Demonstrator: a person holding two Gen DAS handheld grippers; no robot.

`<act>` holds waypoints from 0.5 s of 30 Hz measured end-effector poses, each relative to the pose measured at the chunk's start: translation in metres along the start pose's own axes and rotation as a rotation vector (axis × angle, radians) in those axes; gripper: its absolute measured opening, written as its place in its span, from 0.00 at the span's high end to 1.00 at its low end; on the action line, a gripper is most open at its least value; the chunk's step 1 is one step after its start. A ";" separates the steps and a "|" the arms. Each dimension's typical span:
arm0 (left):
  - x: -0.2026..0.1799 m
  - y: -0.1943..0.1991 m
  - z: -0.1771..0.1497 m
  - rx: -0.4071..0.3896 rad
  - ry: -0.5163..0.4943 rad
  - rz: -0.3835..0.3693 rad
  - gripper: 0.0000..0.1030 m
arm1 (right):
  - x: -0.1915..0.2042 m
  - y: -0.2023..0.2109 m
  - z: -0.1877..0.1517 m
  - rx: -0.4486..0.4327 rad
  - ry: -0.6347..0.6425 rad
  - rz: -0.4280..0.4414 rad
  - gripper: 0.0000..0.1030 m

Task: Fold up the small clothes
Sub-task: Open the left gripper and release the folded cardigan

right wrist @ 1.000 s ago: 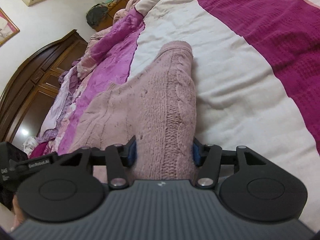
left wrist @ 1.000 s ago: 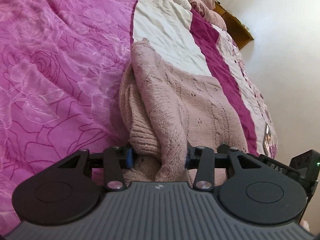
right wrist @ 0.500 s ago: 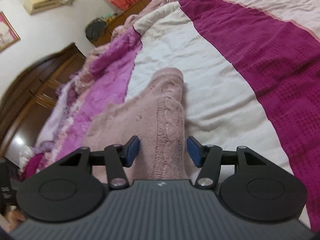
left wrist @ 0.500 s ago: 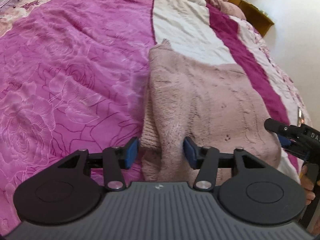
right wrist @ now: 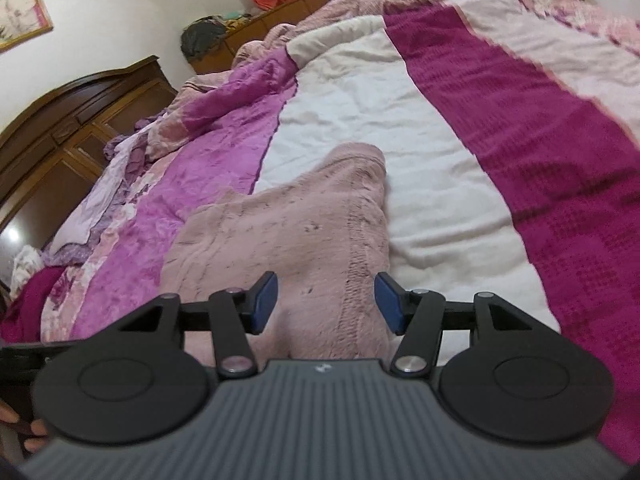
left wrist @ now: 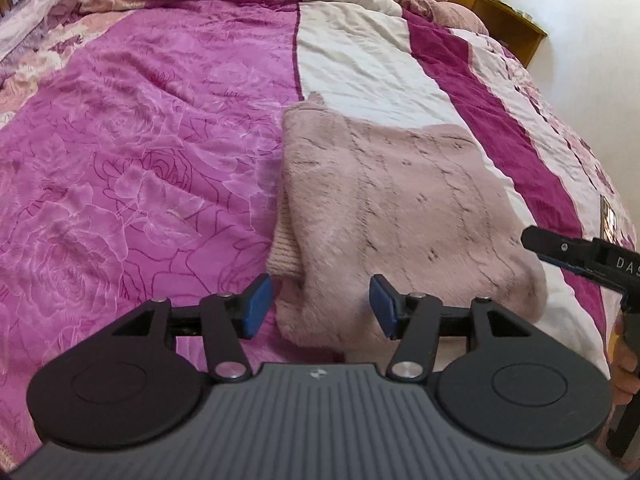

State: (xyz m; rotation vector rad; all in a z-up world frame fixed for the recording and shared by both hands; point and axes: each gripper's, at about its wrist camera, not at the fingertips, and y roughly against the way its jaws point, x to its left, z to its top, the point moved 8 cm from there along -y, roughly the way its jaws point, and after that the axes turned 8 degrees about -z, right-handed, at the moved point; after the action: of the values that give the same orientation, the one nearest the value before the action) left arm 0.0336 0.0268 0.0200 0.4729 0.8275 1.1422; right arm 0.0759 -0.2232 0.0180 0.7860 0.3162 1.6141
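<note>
A dusty-pink knitted sweater (left wrist: 400,208) lies folded on the bed (left wrist: 140,140), straddling the seam between the rose-printed magenta cover and a cream stripe. In the left wrist view it fills the centre and lower centre of the frame, its long axis running from the near edge at the bottom up toward the top centre, with a ribbed hem peeking out along its left side.

The left gripper (left wrist: 320,308) hangs just above the near left corner of the sweater. Its jaws have just been opening and now stand apart, the blue pads clear of the knit on both sides, so nothing is held; the cloth merely shows between them.

The right gripper (right wrist: 326,304) is in the same condition in its own view: jaws have just been opening, pads clear, with the sweater's near right edge and its cabled seam lying below the gap. It also appears at the right edge of the left wrist view, beside the sweater's right flank.

The two hands sit at the two near corners, about equally close, and the garment stretches away from both toward the upper part of each frame. Any further fold would probably have to carry the near edge forward along that axis, or cross from one flank to the other.
</note>
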 end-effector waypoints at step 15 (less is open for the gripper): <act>-0.032 -0.003 -0.054 0.051 -0.049 0.086 0.31 | 0.012 0.014 -0.070 0.095 0.184 -0.134 0.37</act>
State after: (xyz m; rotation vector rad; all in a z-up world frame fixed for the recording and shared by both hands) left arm -0.0119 -0.0082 -0.0052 0.5814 0.8014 1.1859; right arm 0.0198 -0.1988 -0.0206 0.6739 0.5691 1.5562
